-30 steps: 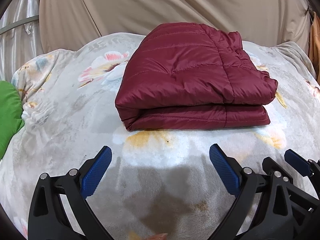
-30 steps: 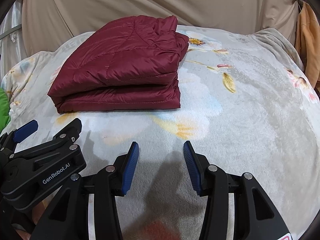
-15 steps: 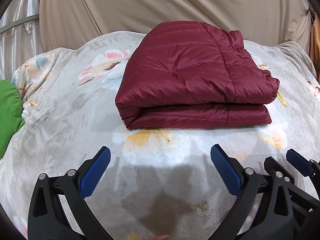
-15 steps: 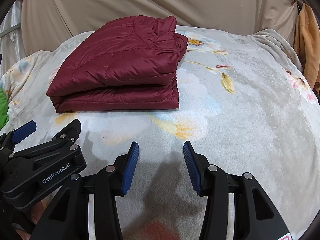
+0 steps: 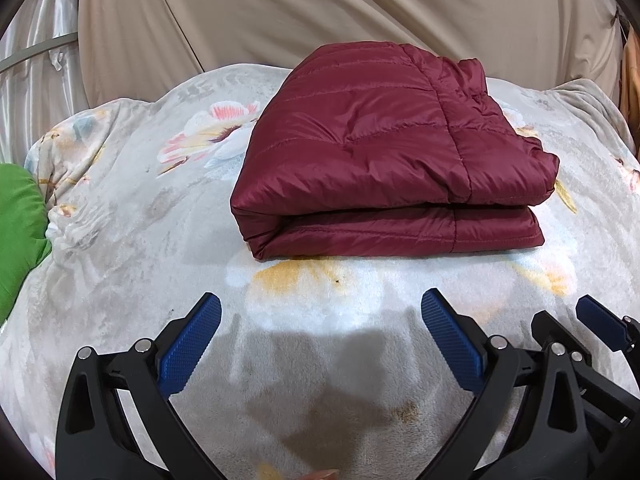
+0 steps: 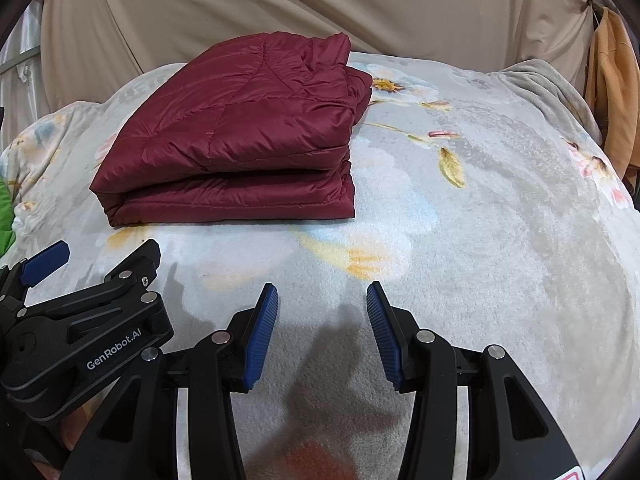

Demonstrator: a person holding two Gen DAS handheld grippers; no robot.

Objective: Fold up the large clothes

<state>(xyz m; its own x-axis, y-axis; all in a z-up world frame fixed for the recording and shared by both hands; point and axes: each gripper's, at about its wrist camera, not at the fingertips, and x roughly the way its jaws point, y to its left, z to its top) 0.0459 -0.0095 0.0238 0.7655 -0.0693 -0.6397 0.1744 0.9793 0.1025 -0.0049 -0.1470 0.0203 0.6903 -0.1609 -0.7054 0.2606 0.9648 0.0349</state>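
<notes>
A dark red quilted jacket (image 5: pixel 384 152) lies folded into a thick rectangle on the floral blanket (image 5: pixel 132 216). It also shows in the right wrist view (image 6: pixel 236 148), toward the upper left. My left gripper (image 5: pixel 320 308) is open and empty, hovering over the blanket just in front of the jacket. My right gripper (image 6: pixel 322 296) is open and empty, in front of and to the right of the jacket. The two grippers are close side by side; each one's frame shows at the edge of the other's view.
A green cloth (image 5: pixel 18 232) lies at the blanket's left edge. A beige sheet (image 5: pixel 320 8) hangs behind the bed. An orange garment (image 6: pixel 612 88) hangs at the far right. Bare blanket (image 6: pixel 500 220) spreads right of the jacket.
Both grippers have drifted slightly; the jacket sits marginally higher in the views. Nothing was grasped or released, and the jaws stand as wide as before.
</notes>
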